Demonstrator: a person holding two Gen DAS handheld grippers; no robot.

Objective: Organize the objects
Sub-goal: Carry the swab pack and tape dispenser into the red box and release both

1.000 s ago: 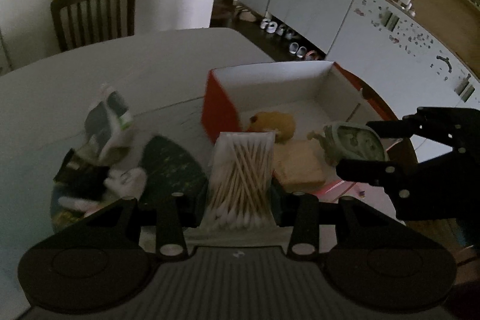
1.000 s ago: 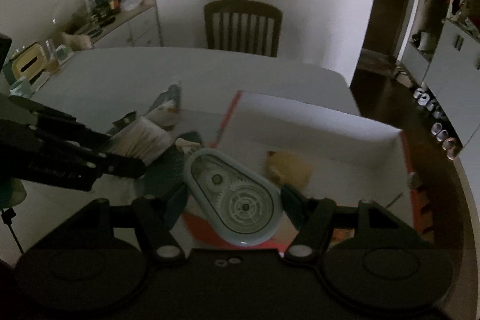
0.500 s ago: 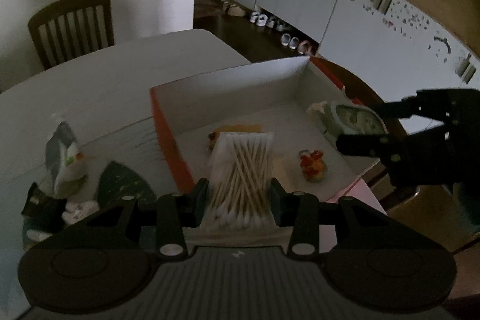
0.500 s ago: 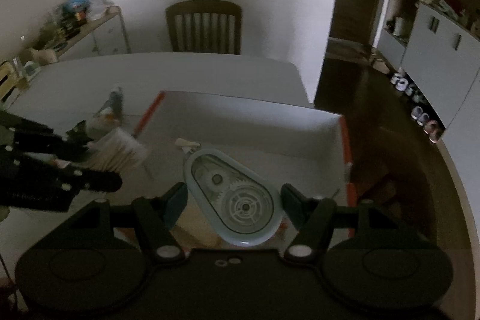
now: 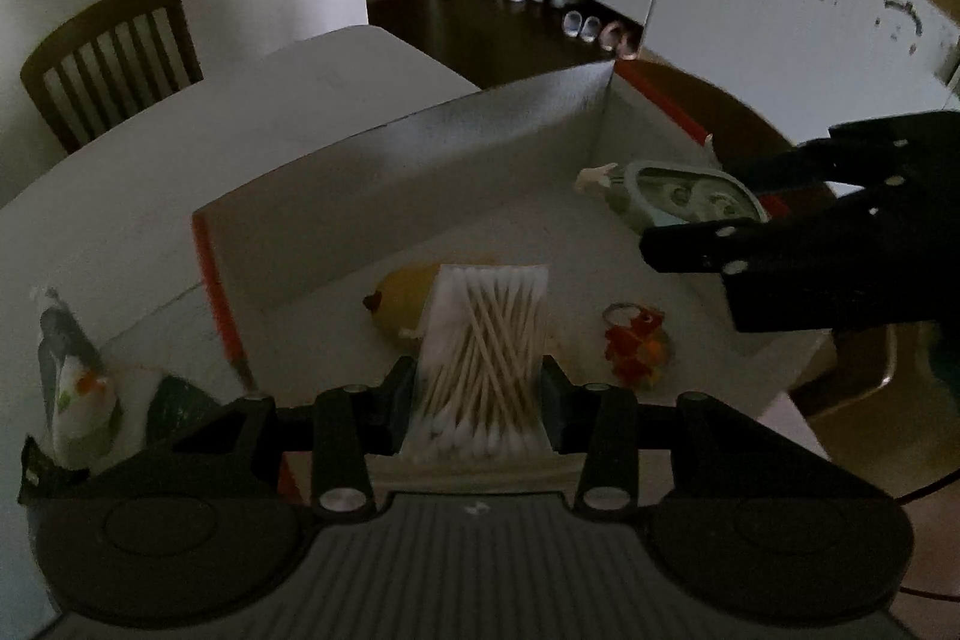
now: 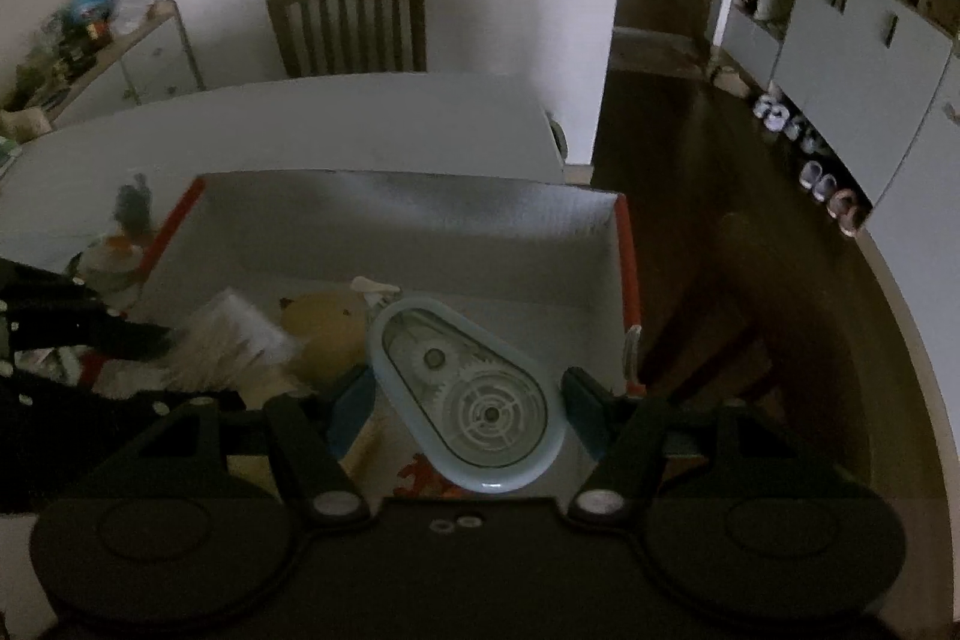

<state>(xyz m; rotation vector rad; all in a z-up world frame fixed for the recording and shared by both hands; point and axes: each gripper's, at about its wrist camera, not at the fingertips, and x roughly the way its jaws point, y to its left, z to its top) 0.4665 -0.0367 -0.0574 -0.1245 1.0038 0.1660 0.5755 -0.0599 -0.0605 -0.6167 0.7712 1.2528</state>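
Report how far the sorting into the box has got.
Done: a yellow toy and a small red-orange item already lie in the red-edged box. In hand: the left tongs grip a pack of cotton swabs and the right tongs a blue correction-tape dispenser, both over the box. Left: a white packet and a dark green item outside on the table.

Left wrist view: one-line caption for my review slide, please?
Left claw grips a pack of cotton swabs above the orange-edged box; right claw carries a correction tape dispenser alongside.
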